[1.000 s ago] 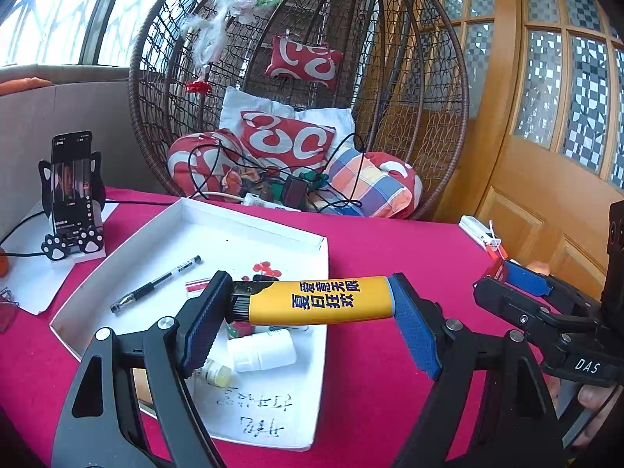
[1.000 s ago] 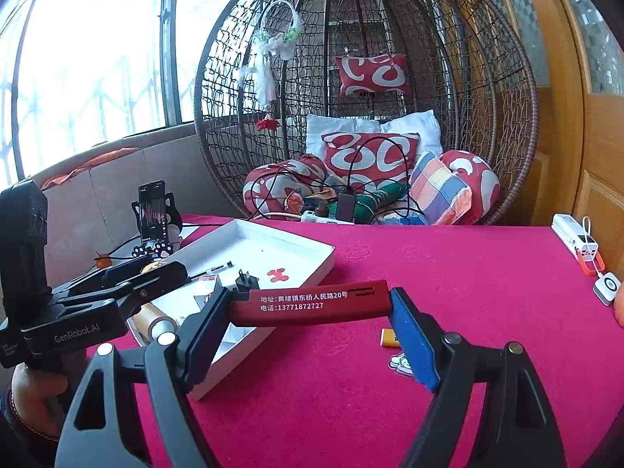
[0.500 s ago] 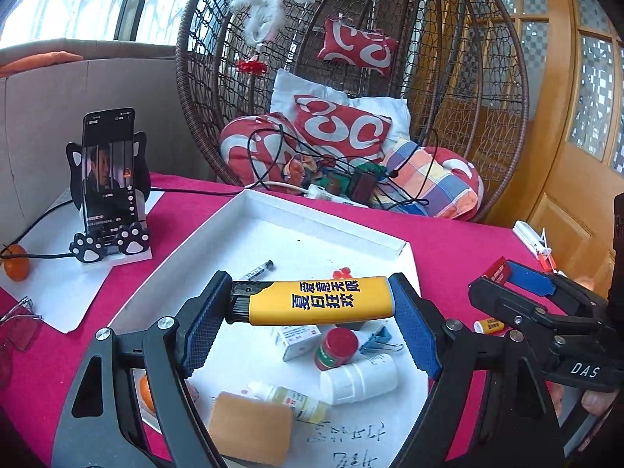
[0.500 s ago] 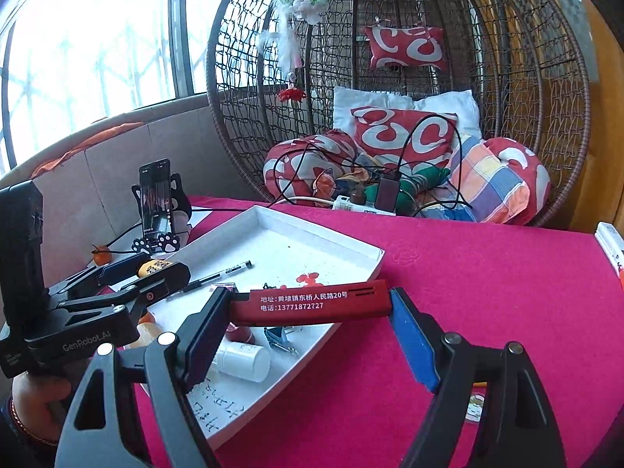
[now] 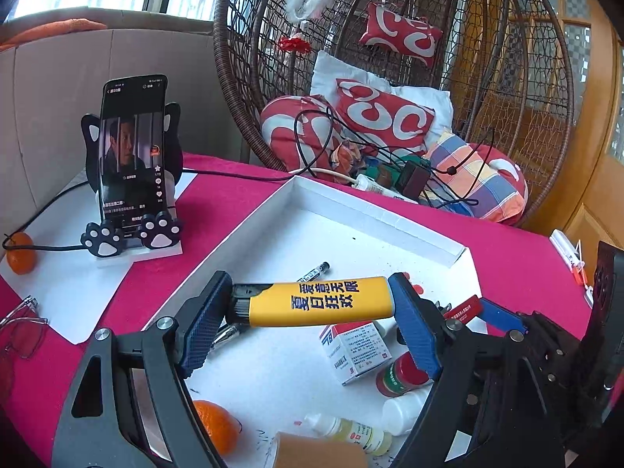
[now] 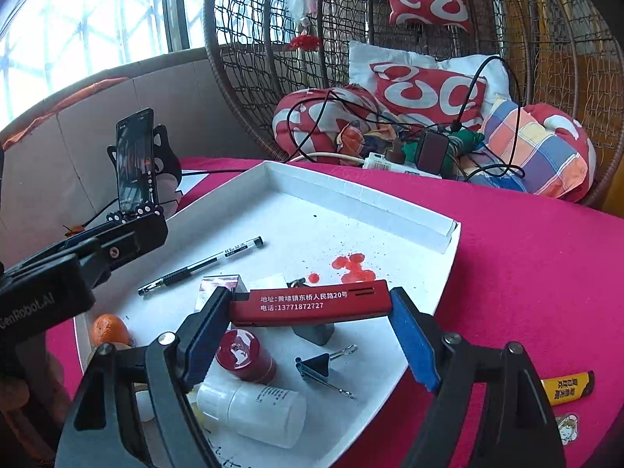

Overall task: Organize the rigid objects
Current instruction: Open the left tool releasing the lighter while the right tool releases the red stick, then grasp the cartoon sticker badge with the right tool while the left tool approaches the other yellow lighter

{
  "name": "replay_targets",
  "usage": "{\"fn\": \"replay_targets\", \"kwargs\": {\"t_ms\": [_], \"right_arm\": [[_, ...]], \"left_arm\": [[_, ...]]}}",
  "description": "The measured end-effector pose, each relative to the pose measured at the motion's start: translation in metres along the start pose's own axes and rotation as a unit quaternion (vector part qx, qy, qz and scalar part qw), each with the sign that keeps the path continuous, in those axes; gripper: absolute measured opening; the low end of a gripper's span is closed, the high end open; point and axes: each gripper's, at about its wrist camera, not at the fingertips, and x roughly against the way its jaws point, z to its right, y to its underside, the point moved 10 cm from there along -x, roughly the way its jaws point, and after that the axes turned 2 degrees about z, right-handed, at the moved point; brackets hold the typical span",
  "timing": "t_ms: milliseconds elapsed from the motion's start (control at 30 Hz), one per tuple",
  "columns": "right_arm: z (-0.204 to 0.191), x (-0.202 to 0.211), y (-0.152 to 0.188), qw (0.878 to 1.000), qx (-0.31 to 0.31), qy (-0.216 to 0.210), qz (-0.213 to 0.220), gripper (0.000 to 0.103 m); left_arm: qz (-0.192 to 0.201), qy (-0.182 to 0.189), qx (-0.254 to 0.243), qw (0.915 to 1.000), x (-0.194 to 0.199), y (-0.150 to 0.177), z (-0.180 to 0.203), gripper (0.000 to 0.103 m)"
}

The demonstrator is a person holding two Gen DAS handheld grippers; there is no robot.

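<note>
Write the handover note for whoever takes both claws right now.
Left claw: shut endwise on the yellow lighter, held above the white tray.
Right claw: shut endwise on the red lighter, also above the tray.
In the tray: pen, medicine box, red-capped bottle, white bottle, binder clip, an orange.
Outside it: a second yellow lighter lies on the red cloth, beside the tray.
Left: set both held lighters down in the tray, then probably fetch the loose one.
</note>
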Motion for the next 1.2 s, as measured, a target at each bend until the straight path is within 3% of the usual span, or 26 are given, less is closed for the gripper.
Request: {"fn": "replay_targets", "kwargs": {"t_ms": [100,133,167,300,600,1000,1200], "right_arm": [[-0.003,-0.005,0.004,1.0,0.001,-0.012,-0.006,0.082],[-0.004,-0.005,0.005,1.0,0.003,-0.015,-0.007,0.085],[-0.004,-0.003,0.005,1.0,0.006,-0.011,-0.003,0.087],[-0.001,0.016,0.001,0.999,0.018,0.005,0.031,0.103],[0.028,0.068,0.008,0.996,-0.012,0.042,0.076,0.103],[0.119,0.123,0.021,0.983,-0.1,0.116,0.104,0.103],[0.168,0.143,0.041,0.971,-0.134,0.172,0.096,0.103]], "left_arm": [[-0.001,-0.011,-0.004,0.9999,-0.002,0.003,0.002,0.091],[0.002,-0.015,-0.005,0.9999,-0.001,0.003,0.002,0.102],[0.006,-0.018,-0.005,0.9998,0.001,0.003,0.003,0.103],[0.021,-0.025,0.002,0.9995,0.014,0.003,0.007,0.103],[0.066,0.015,0.022,0.9975,0.06,0.004,0.032,0.103],[0.06,0.049,0.002,0.997,0.072,0.014,0.068,0.103],[0.058,0.041,0.011,0.9974,0.071,0.014,0.062,0.103]]}}
